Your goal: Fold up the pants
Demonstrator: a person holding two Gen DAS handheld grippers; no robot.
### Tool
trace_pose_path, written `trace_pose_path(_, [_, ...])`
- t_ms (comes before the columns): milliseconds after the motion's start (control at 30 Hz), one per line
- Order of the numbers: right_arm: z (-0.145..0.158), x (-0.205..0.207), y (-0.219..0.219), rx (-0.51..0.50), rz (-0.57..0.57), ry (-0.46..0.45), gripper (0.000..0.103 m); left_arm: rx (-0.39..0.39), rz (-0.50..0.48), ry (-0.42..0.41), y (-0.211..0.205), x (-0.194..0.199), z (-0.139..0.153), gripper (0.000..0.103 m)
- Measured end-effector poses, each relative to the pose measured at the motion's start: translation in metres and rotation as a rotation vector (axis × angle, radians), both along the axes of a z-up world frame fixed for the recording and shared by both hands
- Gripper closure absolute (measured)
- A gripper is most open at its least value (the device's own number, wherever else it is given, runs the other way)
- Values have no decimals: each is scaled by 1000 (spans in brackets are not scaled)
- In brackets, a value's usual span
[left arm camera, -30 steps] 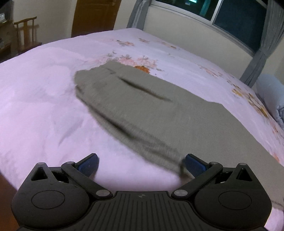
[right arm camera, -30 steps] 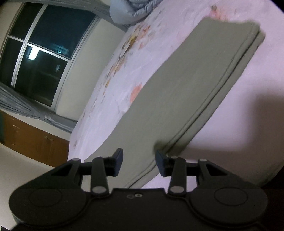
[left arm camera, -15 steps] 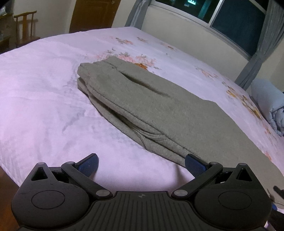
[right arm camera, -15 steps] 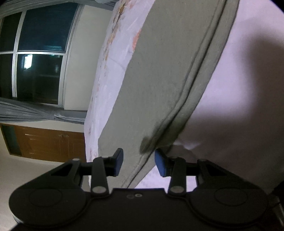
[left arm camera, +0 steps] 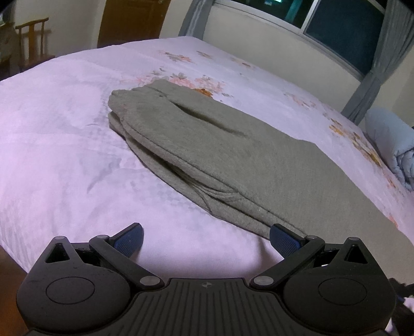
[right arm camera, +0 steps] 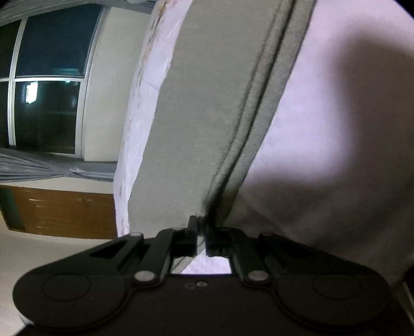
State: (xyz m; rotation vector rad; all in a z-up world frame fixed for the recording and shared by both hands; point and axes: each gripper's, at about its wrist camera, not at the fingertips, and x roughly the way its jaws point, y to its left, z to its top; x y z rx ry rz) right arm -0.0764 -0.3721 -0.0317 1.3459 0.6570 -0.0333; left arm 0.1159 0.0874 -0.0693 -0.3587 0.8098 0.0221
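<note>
Grey-green pants (left arm camera: 233, 155) lie folded lengthwise on a pink bed (left arm camera: 51, 144), one leg stacked on the other, waistband end at the far left. My left gripper (left arm camera: 205, 239) is open and empty, hovering over the bedsheet just in front of the pants' near edge. In the right wrist view the pants (right arm camera: 207, 103) run up and away. My right gripper (right arm camera: 201, 230) is shut on the pants' layered edge, with fabric pinched between the jaws.
A rolled grey-blue quilt (left arm camera: 390, 144) lies at the bed's far right. A window with grey curtains (left arm camera: 372, 77) runs along the far wall. A wooden chair (left arm camera: 31, 41) and a brown door (left arm camera: 129, 20) stand beyond the bed's left side.
My right gripper moved in to the pants' edge and shut on it. My left gripper stayed open and drew back slightly, and the view steadied.
</note>
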Motion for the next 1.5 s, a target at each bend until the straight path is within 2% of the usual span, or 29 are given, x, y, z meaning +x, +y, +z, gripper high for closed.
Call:
trace_pose_path(33, [9, -5, -2, -15, 2, 7, 101, -3, 0, 1, 0, 0, 0, 0])
trace_pose_path(67, [17, -12, -5, -39, 8, 6, 88, -3, 0, 3, 1, 0, 0, 0])
trace_pose_path(133, [36, -28, -16, -117, -1, -20, 79, 10, -5, 2, -3, 1, 3, 0])
trace_pose_path(200, [53, -46, -38, -197, -57, -44, 79, 48, -36, -18, -12, 3, 9, 0])
trace_pose_path(233, [59, -54, -54, -200, -93, -51, 78, 57, -54, -36, -19, 5, 14, 0])
trace_pose_path(367, [75, -89, -123, -279, -263, -20, 78, 67, -147, -91, -60, 19, 31, 0])
trace_pose_path(467, [67, -113, -165, -244, -391, 12, 77, 105, -198, -88, -94, 37, 34, 0])
trace_pose_path(533, [53, -121, -181, -167, -451, 8, 76, 112, -228, -89, -114, 45, 34, 0])
trace_pose_path(600, [48, -121, -184, -155, -499, 13, 76, 133, -260, -78, -130, 50, 30, 0])
trace_pose_path(667, [46, -128, -184, -164, -534, -43, 76, 195, -282, -28, -146, 55, 20, 0])
trace_pose_path(733, [45, -121, -187, -161, -522, -45, 77, 266, -306, 6, -156, 55, 7, 0])
trace_pose_path(767, [42, -116, -190, -146, -513, -38, 79, 285, -317, -5, -159, 53, 5, 0])
trace_pose_path(867, [35, -105, -194, -146, -495, -25, 81, 282, -326, -3, -157, 49, 6, 0])
trace_pose_path(900, [32, -103, -195, -158, -491, -22, 86, 284, -331, 1, -157, 49, 7, 0])
trace_pose_path(933, [32, -104, -195, -167, -488, -12, 97, 286, -336, 6, -158, 50, 8, 0])
trace_pose_path(1000, [34, -115, -199, -169, -490, -16, 100, 288, -342, 14, -158, 49, 8, 0])
trace_pose_path(1067, [41, -123, -195, -220, -494, -9, 103, 289, -344, 17, -158, 50, 7, 0])
trace_pose_path(1167, [31, -126, -205, -199, -522, 33, 103, 296, -353, 13, -156, 48, 5, 0])
trace_pose_path(1267, [34, -136, -206, -136, -534, -42, 102, 293, -367, 14, -154, 46, 8, 0])
trace_pose_path(1300, [38, -137, -205, -136, -536, -66, 99, 298, -368, 11, -154, 45, 9, 0])
trace_pose_path(1333, [43, -136, -202, -146, -516, -85, 93, 301, -359, 2, -154, 43, 13, 0])
trace_pose_path(1433, [50, -127, -192, -184, -467, -120, 91, 268, -331, -63, -159, 40, 27, 0])
trace_pose_path(1500, [52, -106, -186, -191, -411, -113, 91, 246, -346, -80, -172, 44, 33, 0])
